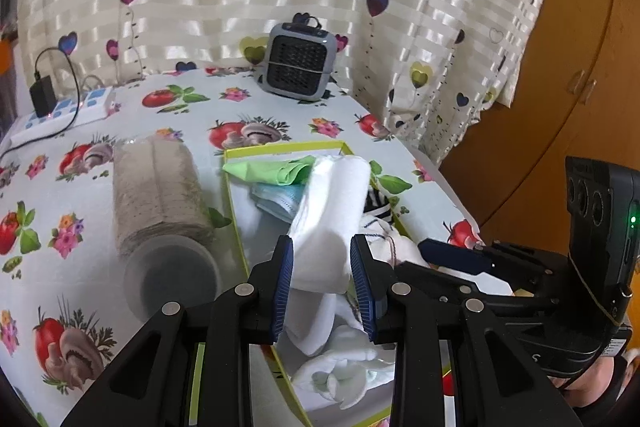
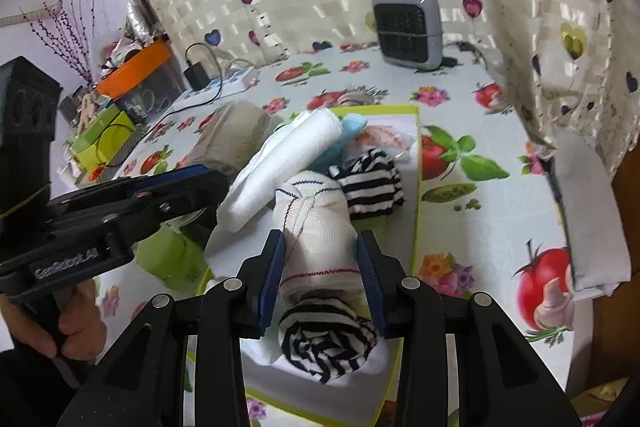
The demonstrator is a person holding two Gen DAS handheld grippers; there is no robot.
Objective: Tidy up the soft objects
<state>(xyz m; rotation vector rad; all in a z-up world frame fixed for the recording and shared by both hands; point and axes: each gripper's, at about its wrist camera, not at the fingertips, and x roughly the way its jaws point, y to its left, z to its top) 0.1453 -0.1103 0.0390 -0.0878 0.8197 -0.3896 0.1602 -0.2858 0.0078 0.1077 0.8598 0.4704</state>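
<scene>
A: What is held nearest?

B: A white roll (image 1: 328, 223) is clamped in the left gripper (image 1: 322, 275); a stitched bundle (image 2: 316, 231) is pinched by the right gripper (image 2: 322, 279), jaws half shut on each, over the box (image 2: 416, 163).

A: How should they be placed?

B: They should be lowered side by side, parallel to the box wall, and released only once seated. The striped sock (image 2: 372, 183) beyond should be left undisturbed.

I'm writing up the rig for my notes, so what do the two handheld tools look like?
Both match: black angular linkage arms with silver round pivot pins, ending in blue ribbed pads. The left tool shows white lettering on its body in the right wrist view. The right tool carries a black camera block with round lenses and a green light. No sleeve is clearly visible.
</scene>
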